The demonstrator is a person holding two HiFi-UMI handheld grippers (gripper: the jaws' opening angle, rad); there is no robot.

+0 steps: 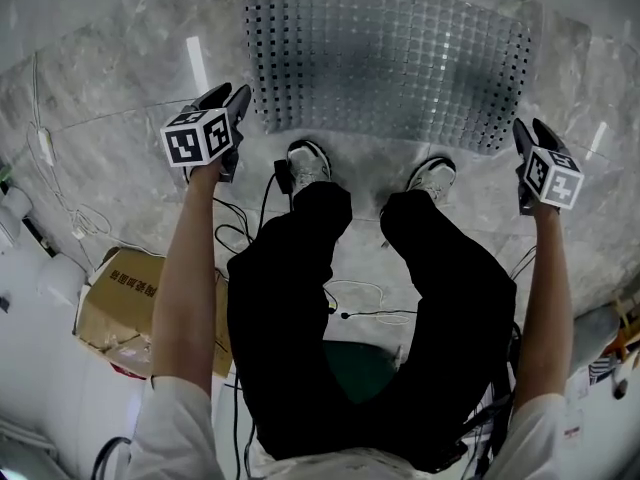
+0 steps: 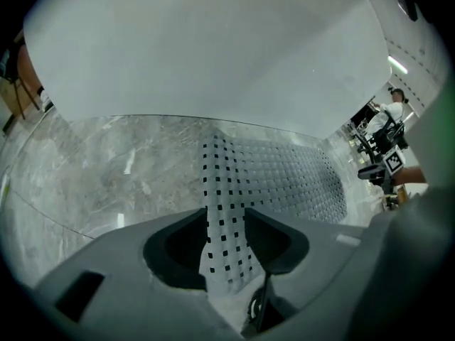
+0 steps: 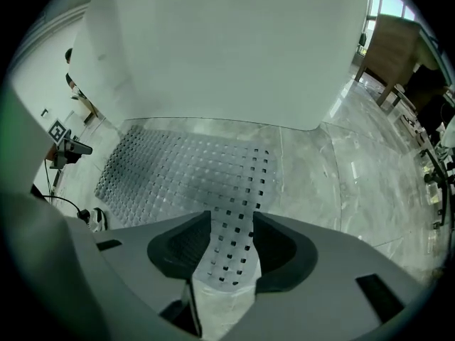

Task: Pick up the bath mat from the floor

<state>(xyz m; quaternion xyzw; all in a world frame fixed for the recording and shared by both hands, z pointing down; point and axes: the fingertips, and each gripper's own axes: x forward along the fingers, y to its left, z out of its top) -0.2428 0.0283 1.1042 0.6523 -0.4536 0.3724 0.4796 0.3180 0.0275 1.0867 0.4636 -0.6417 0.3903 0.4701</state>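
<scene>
Currently hovering at near corners of bath mat (image 1: 390, 63): left gripper (image 1: 230, 96) and right gripper (image 1: 530, 130) flanking sneakers (image 1: 308, 163), jaws standing apart, mat corner between them unpinched. Bath mat lying on marble floor (image 1: 100, 88) just beyond sneakers. Needing deeper seating, simultaneous clamping before lifting.
</scene>
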